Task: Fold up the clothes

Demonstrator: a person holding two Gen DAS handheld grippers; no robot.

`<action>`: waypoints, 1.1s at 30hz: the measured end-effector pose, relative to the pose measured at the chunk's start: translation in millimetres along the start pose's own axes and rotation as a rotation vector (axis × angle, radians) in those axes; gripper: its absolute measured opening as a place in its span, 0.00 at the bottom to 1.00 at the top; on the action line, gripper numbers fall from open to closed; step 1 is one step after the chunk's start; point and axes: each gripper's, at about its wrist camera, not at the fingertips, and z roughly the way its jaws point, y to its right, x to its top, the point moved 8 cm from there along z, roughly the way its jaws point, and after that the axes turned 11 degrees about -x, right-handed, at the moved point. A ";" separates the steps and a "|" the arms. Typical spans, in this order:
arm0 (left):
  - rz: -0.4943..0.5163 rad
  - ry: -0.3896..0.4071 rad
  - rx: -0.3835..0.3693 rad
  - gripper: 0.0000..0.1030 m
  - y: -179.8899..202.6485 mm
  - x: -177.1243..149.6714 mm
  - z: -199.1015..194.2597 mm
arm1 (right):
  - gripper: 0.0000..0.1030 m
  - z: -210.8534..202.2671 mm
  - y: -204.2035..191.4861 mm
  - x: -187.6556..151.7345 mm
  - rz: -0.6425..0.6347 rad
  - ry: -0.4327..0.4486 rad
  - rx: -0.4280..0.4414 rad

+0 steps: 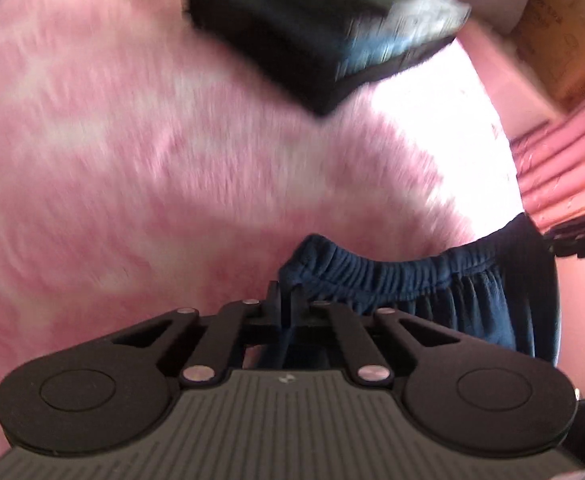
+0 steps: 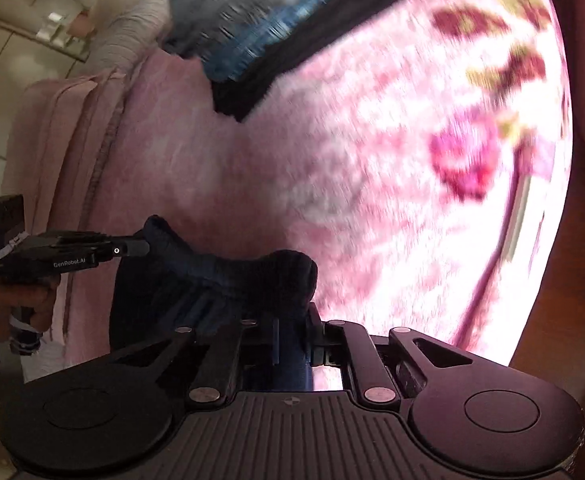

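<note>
Navy garment (image 1: 432,280), gathered elastic waistband uppermost, is held stretched between the two tools, lifted above a pink fluffy blanket (image 1: 132,160). Fabric below the band hangs in soft pleats. In the right wrist view the same garment (image 2: 220,284) appears darker, its waistband bunched into a hump at the near tool.

Left hand-held gripper (image 1: 286,300): fingers drawn together, clenched on one end of the waistband; cloth is seen pinched between the tips. In the right wrist view this tool (image 2: 142,247) is seen from the side at far left, tips buried in the waistband edge, with the lettering "GenRobot.AI" on its body. A hand (image 2: 16,304) is wrapped around its grip.

Right hand-held gripper (image 2: 294,320): jaws closed on the other end of the waistband, cloth bulging above them. From the left wrist view only its black body is glimpsed at the right edge (image 1: 580,236), touching the far end of the band.

A folded stack of dark and blue-patterned clothes (image 1: 316,28) lies on the blanket, far from both tools; heavily blurred. In the right wrist view the stack (image 2: 260,28) sits at far centre.

Blanket carries a red floral print (image 2: 464,156) toward the right. Pink bedding folds (image 1: 564,160) are noted at the right; cardboard boxes (image 1: 564,48) beyond.
</note>
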 end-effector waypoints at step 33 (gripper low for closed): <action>-0.468 -0.002 0.547 0.40 28.9 -438.1 -255.5 | 0.47 -32.9 -151.3 -128.2 -0.617 0.052 -0.036</action>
